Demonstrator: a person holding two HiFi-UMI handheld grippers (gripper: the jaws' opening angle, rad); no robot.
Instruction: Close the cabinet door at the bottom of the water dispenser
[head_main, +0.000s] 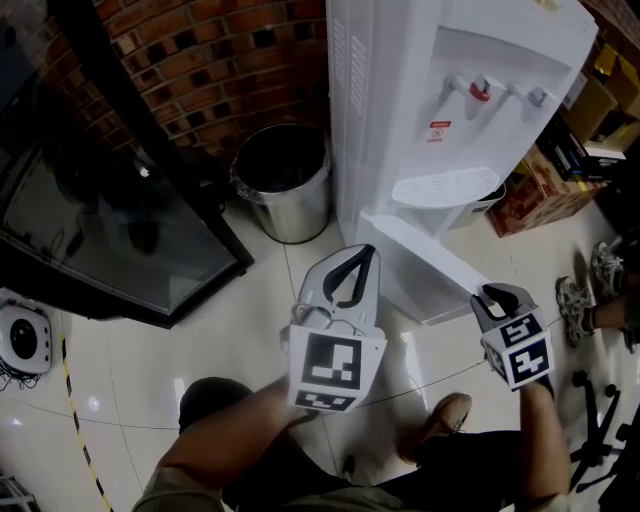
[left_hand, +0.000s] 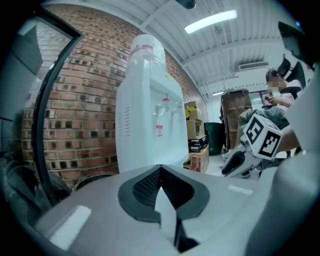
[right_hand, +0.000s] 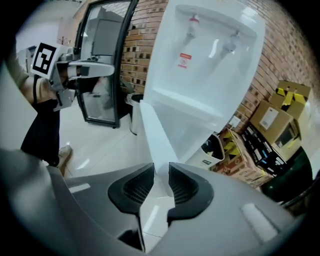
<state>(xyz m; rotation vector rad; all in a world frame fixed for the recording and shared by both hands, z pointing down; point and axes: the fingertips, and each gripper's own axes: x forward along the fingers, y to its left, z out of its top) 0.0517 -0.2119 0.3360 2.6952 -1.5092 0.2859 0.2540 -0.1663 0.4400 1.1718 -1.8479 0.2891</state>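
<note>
R tongs (right_hand: 161, 167) narrow, nothing pinched yet. Cabinet door (right_hand: 151, 132) stands open off the water dispenser (right_hand: 210, 65), free edge just ahead of their gap, prob. lined up to push it. L tongs (left_hand: 159, 170) pressed together, empty, held off to the side as a spare.

White water dispenser (head_main: 440, 60), one red tap (head_main: 480, 92). Red-brown brick wall (head_main: 200, 50). Steel-grey bin (head_main: 290, 215). My left gripper (head_main: 366, 249): white shell, black-and-white square markers. Cream floor tiles (head_main: 240, 320).

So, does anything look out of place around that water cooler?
Yes. The cabinet door at the bottom of the water dispenser hangs wide open and juts out over the floor instead of sitting flush. Nothing looks spilled or broken.
</note>
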